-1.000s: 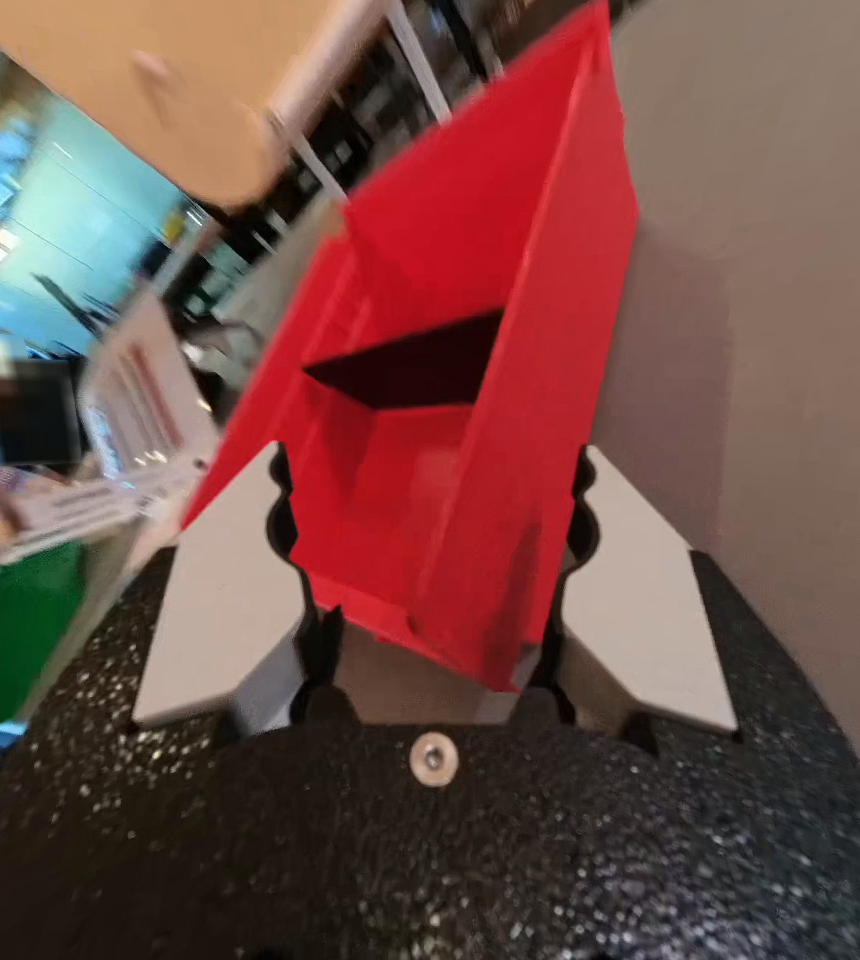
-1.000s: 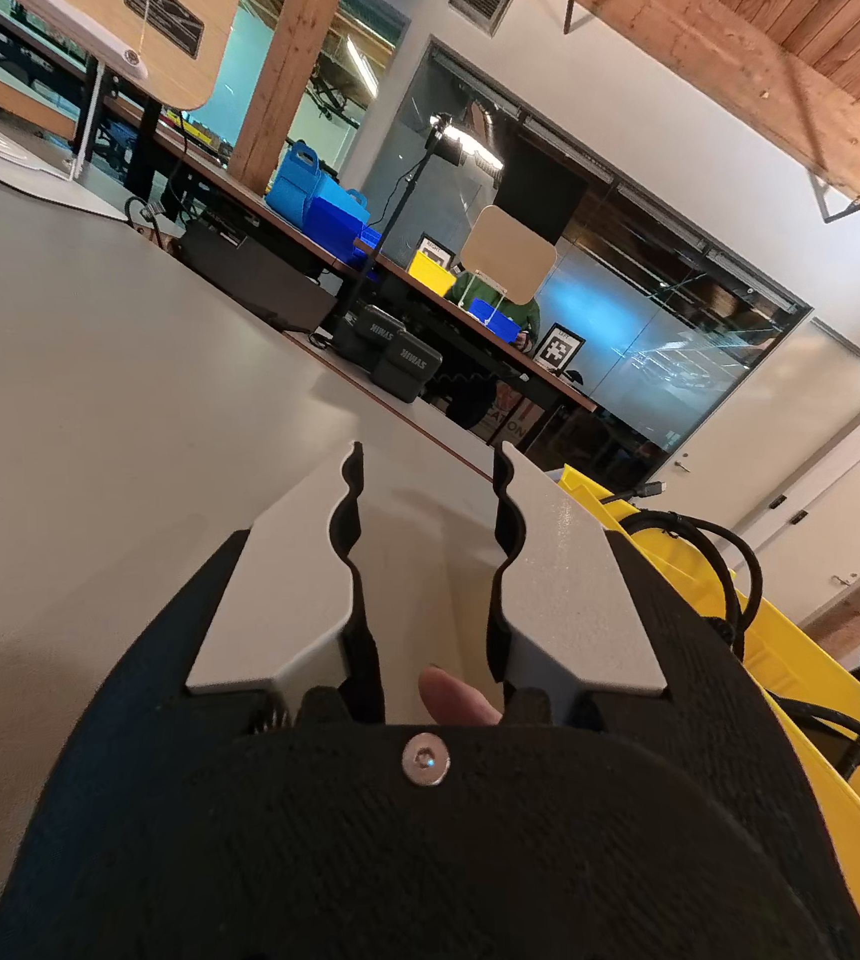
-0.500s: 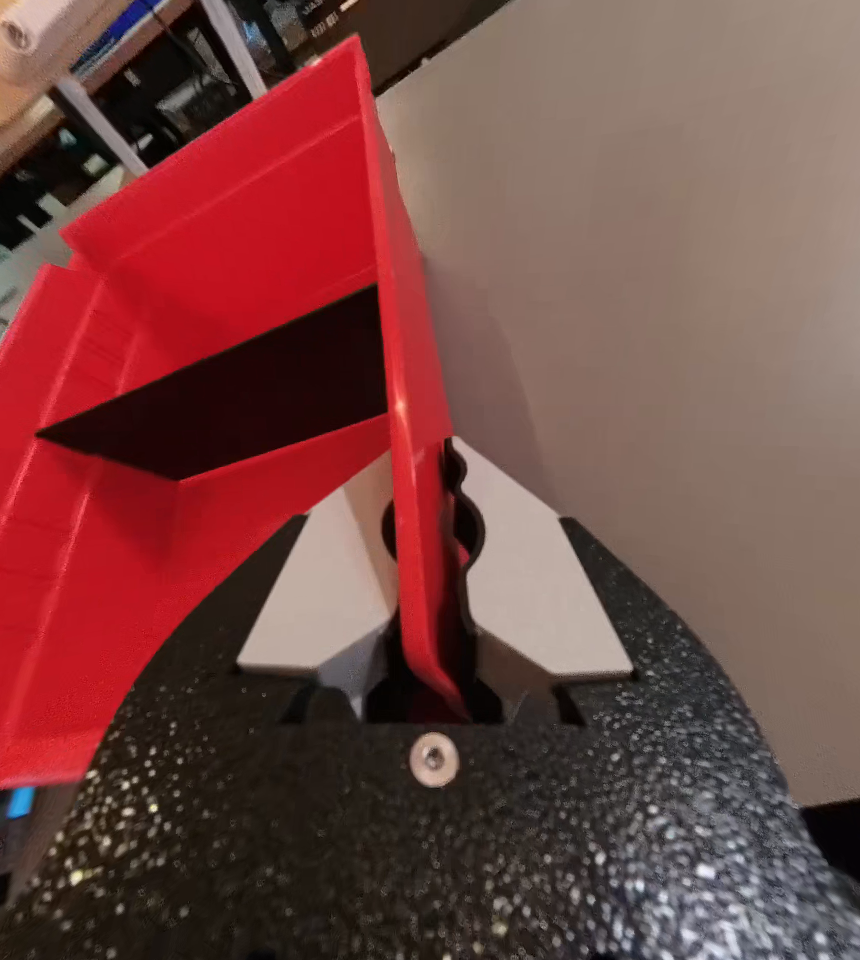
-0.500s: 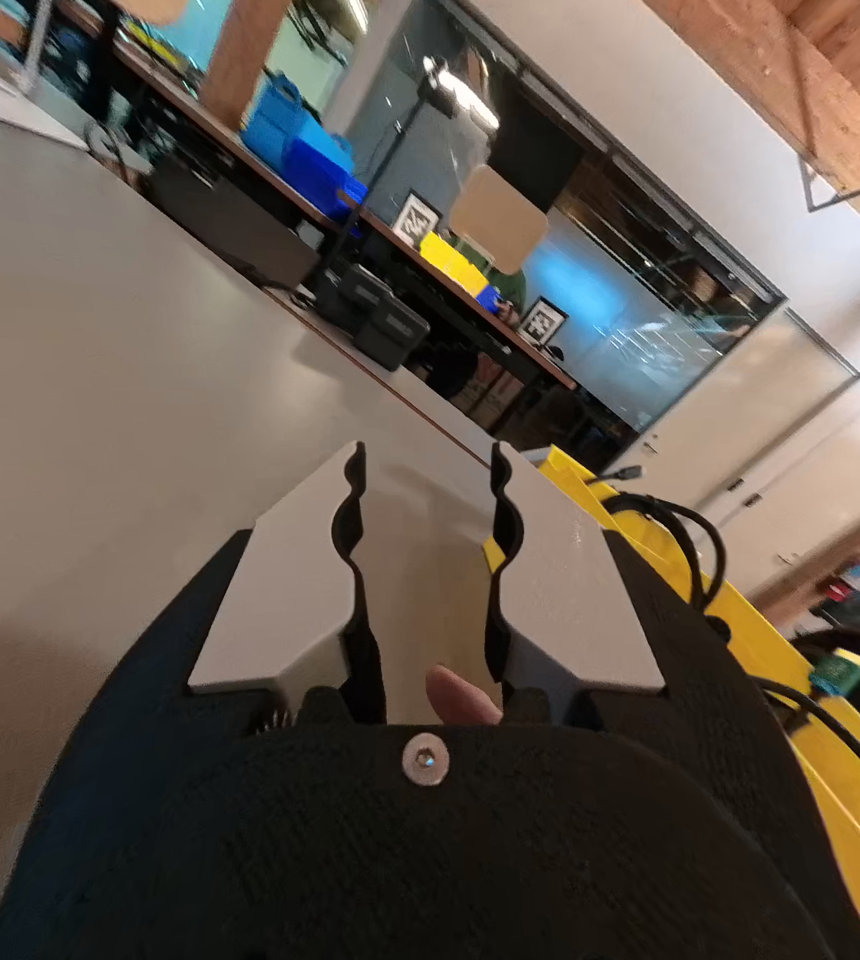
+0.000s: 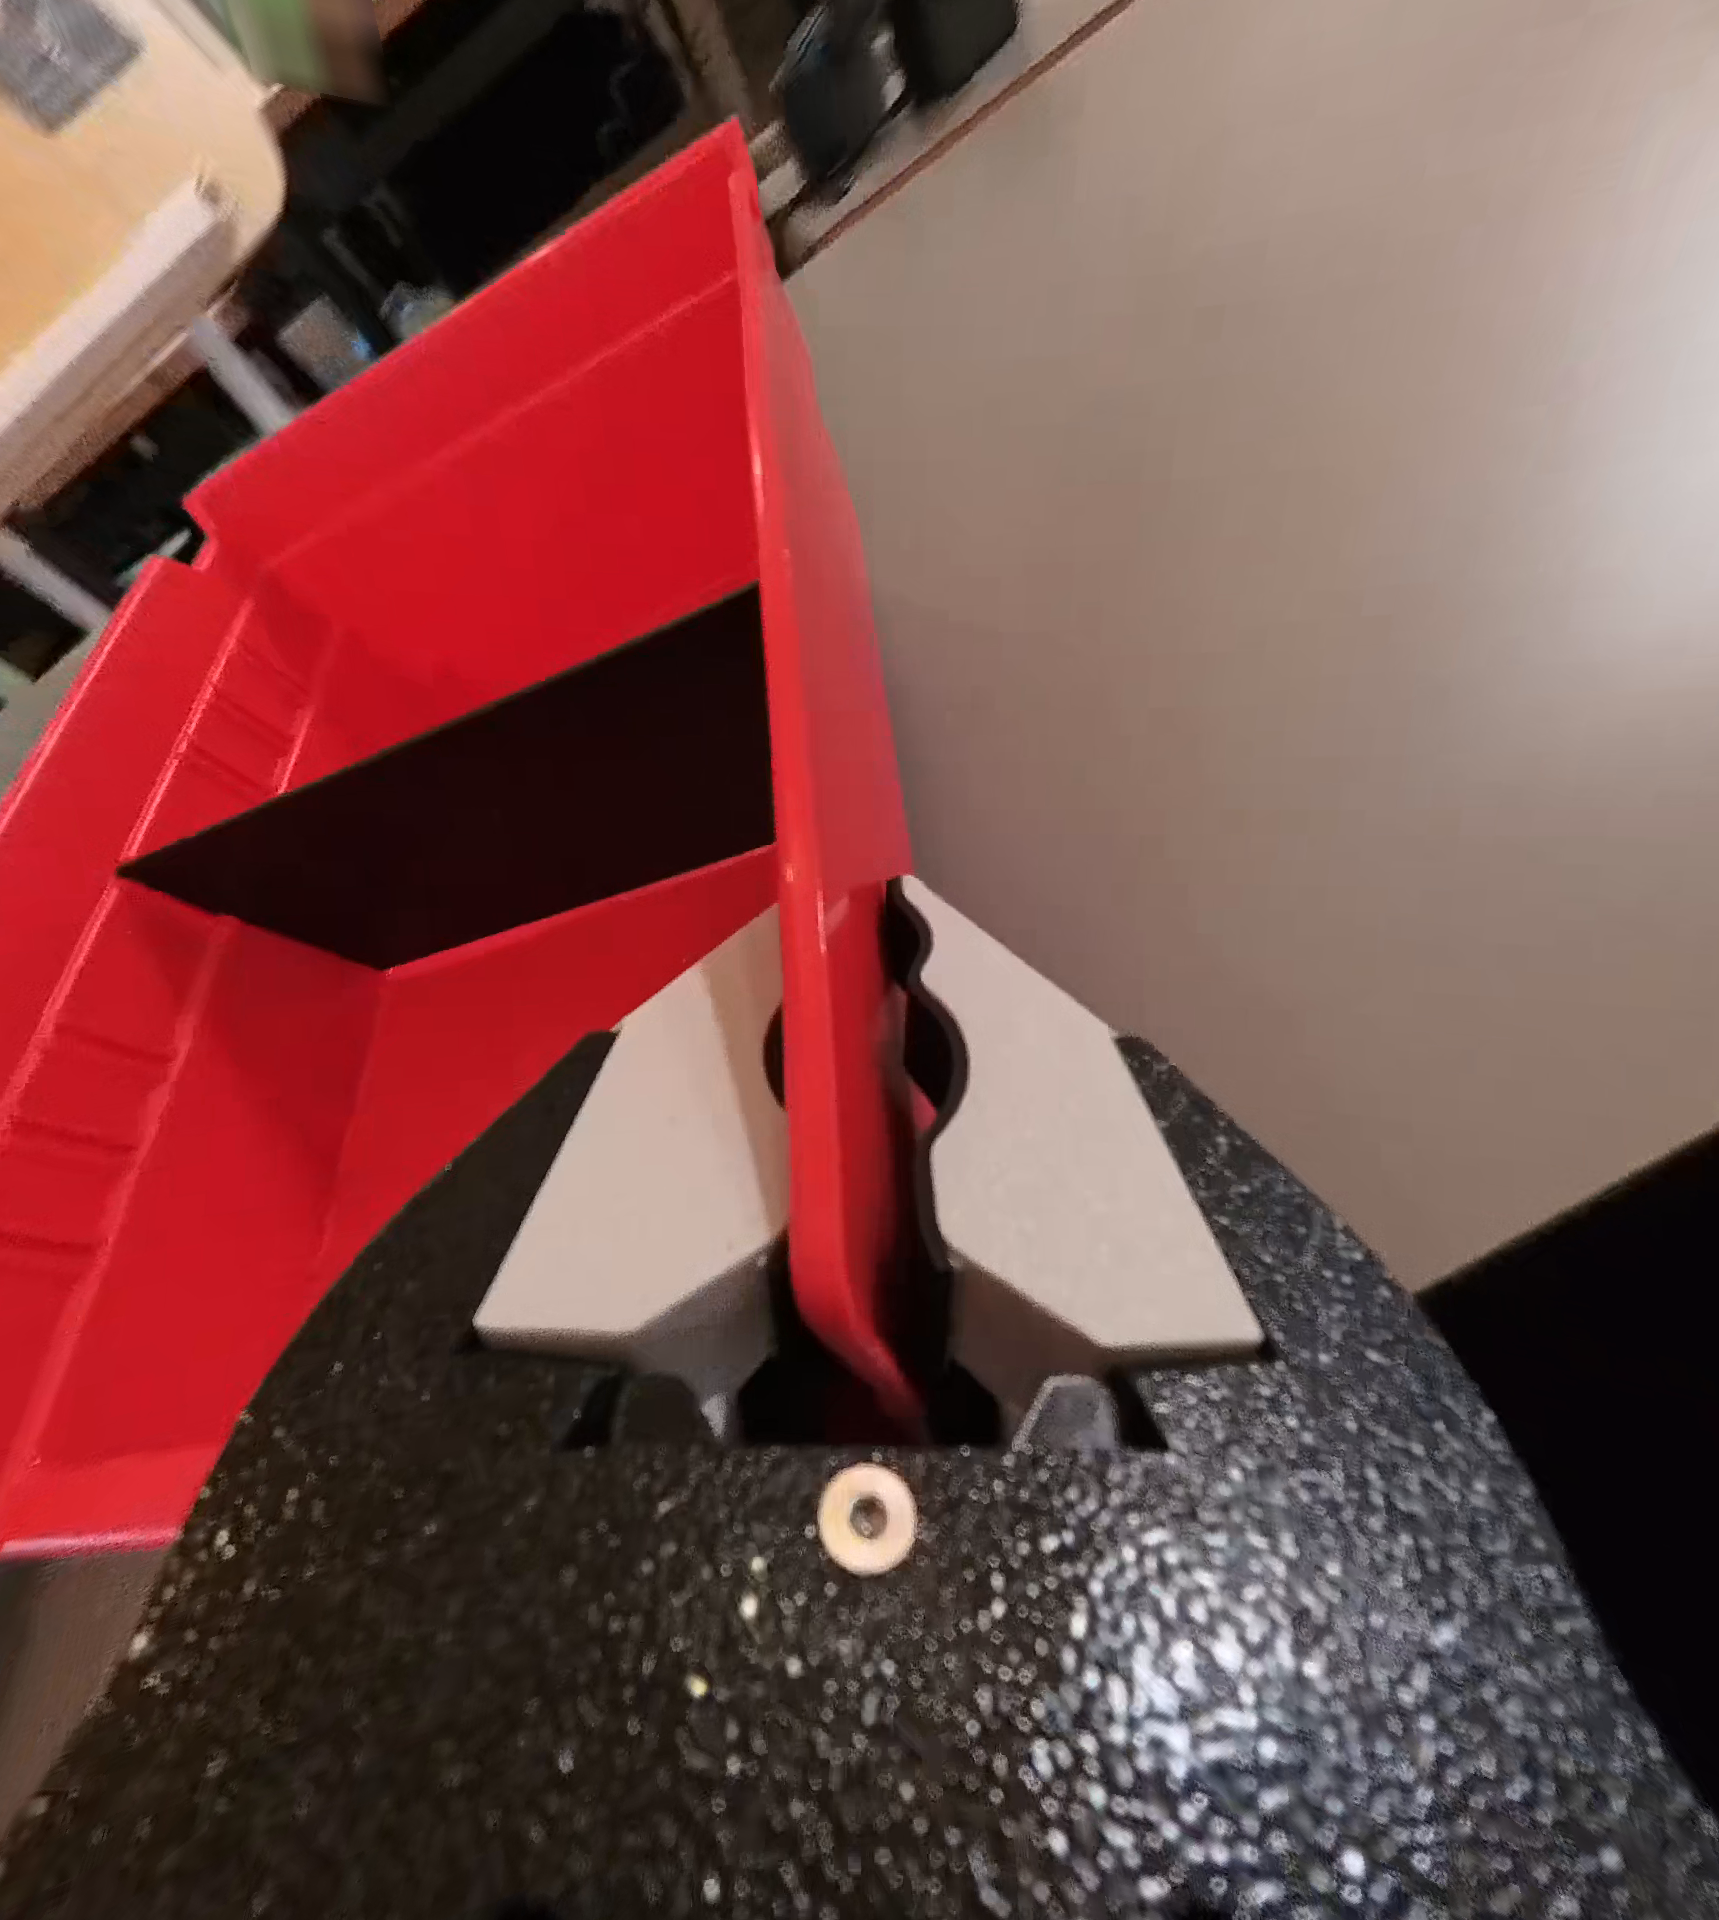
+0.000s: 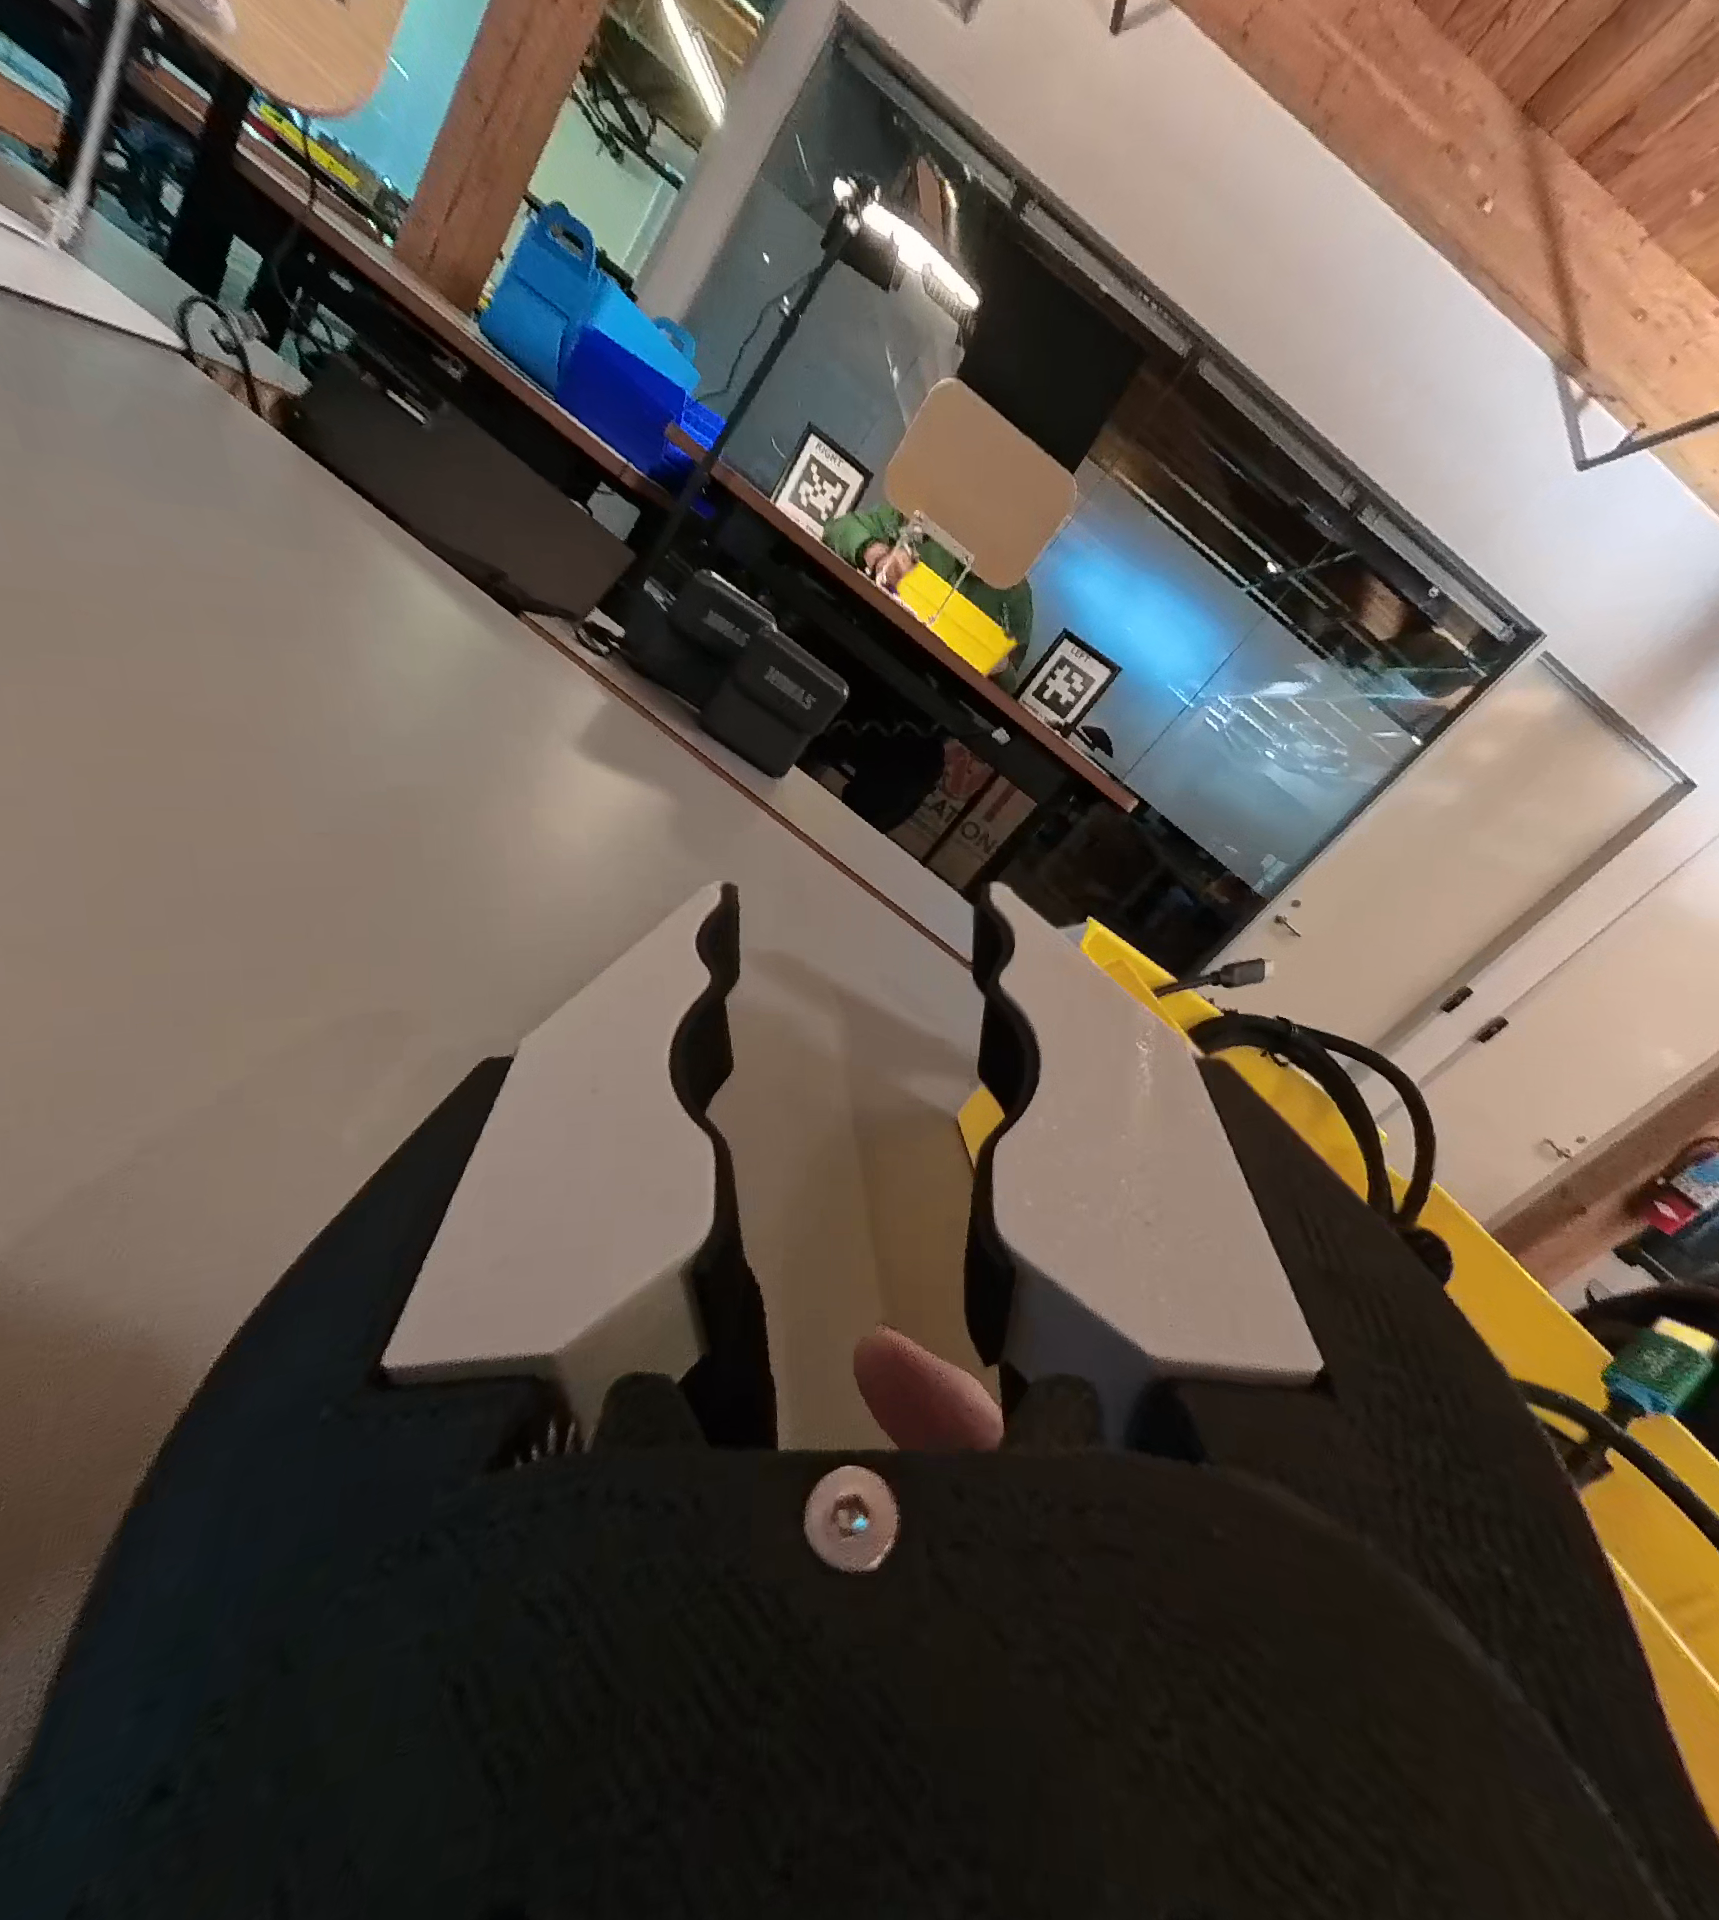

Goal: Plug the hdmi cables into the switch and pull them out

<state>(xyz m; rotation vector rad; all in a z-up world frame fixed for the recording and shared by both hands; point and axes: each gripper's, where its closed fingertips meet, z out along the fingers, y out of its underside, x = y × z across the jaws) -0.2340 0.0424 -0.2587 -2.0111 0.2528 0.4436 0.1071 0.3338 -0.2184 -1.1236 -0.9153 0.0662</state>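
My left hand-held gripper [image 5: 850, 1081] is clamped on the side wall of a red bin [image 5: 481, 727], with a flat black piece [image 5: 481, 800] lying across the inside; I take that for the switch, though I can't confirm it. The bin is tipped against the pale desk [image 5: 1354, 623], so the sensible thing is to move it slowly and level, keeping the squeeze firm on that thin wall (it looks slippery and could twist out), and set it flat before letting go.

My right hand-held gripper [image 6: 855, 1049] sits wide and holds nothing, pointed along the desk. The black cables [image 6: 1354, 1081] are coiled in a yellow bin [image 6: 1665, 1621] just beside its right finger, one plug [image 6: 1239, 972] poking over the rim. So the cables are off to the right of that gripper, not between its fingers, and well apart from the red bin as far as I can judge.
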